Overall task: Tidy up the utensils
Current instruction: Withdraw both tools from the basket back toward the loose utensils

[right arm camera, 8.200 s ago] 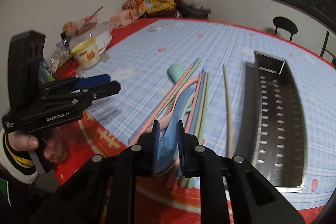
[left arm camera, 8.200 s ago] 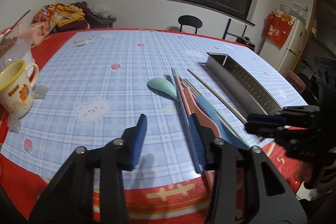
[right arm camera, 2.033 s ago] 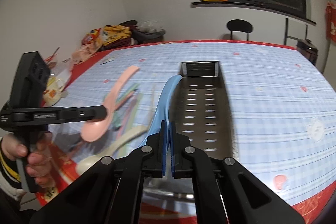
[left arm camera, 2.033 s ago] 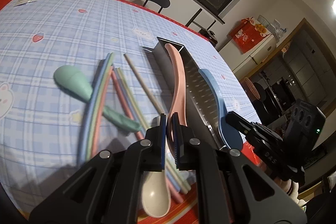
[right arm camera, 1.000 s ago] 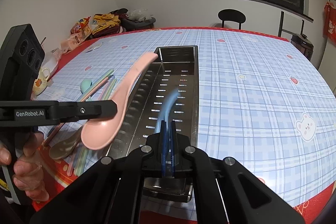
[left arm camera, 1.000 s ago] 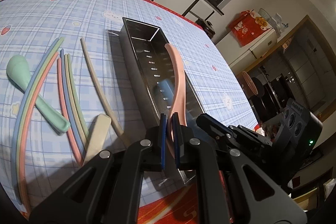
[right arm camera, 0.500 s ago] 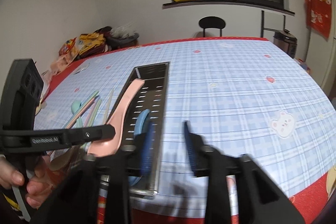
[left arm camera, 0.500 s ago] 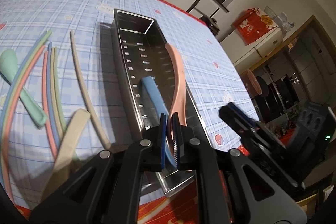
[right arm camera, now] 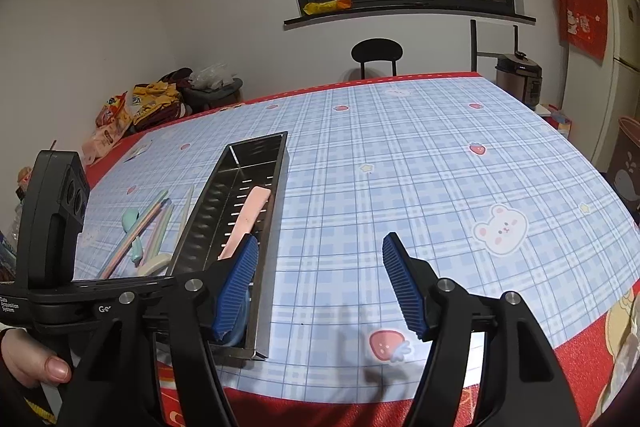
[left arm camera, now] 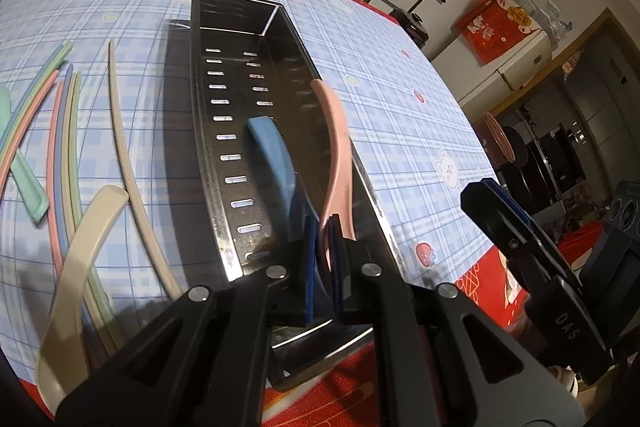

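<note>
Two tongs: the left tongs pinch the pink spoon over the steel tray — let go crooked, its handle could catch the far wall. The right tongs have just spread, empty — the blue spoon lies inside; chopsticks wait on the bench.

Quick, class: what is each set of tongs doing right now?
Left tongs: shut on the pink spoon, over the metal tray.
Right tongs: open, nothing between them; they have just been opening.
</note>
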Action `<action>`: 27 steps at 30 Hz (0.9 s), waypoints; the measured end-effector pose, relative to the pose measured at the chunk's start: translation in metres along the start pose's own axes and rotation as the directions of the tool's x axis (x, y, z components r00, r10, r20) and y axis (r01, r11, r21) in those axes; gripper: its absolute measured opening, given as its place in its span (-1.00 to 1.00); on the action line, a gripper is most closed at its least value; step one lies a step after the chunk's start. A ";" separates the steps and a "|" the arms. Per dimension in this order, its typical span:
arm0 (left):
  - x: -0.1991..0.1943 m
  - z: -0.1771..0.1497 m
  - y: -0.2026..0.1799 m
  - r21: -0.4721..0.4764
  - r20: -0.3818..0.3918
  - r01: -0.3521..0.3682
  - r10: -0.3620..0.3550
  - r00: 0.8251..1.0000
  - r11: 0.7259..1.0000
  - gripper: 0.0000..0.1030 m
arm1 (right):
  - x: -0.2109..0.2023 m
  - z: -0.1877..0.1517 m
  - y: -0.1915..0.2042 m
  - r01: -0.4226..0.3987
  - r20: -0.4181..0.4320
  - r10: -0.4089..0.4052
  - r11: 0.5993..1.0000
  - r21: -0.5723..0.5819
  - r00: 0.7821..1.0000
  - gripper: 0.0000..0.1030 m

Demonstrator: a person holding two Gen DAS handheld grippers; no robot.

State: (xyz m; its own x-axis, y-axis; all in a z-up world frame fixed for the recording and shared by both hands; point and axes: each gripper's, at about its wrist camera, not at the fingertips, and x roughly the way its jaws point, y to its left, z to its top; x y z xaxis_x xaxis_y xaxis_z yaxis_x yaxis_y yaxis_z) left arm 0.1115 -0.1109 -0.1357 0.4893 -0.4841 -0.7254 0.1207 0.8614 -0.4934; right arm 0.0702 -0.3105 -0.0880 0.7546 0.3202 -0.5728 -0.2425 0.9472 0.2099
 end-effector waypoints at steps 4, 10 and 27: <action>-0.012 0.000 -0.002 0.026 0.030 -0.003 0.002 1.000 1.000 -0.61 | -0.003 -0.001 0.001 0.004 0.001 -0.004 1.000 0.009 1.000 0.27; -0.057 0.006 0.010 0.083 0.147 -0.047 0.034 0.989 0.995 -0.12 | -0.010 -0.001 0.006 -0.035 0.010 0.035 0.999 0.013 0.999 0.36; -0.174 0.000 0.106 0.144 0.362 -0.395 0.323 0.874 0.907 0.89 | 0.011 -0.001 0.056 -0.114 -0.063 0.118 0.991 0.064 0.991 0.89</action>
State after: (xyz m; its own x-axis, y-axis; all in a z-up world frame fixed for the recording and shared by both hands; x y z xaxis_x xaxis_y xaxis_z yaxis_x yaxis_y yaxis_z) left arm 0.0389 0.0647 -0.0616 0.7793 -0.0890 -0.6203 0.0403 0.9949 -0.0922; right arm 0.0645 -0.2536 -0.0834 0.6805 0.4302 -0.5932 -0.2871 0.9013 0.3243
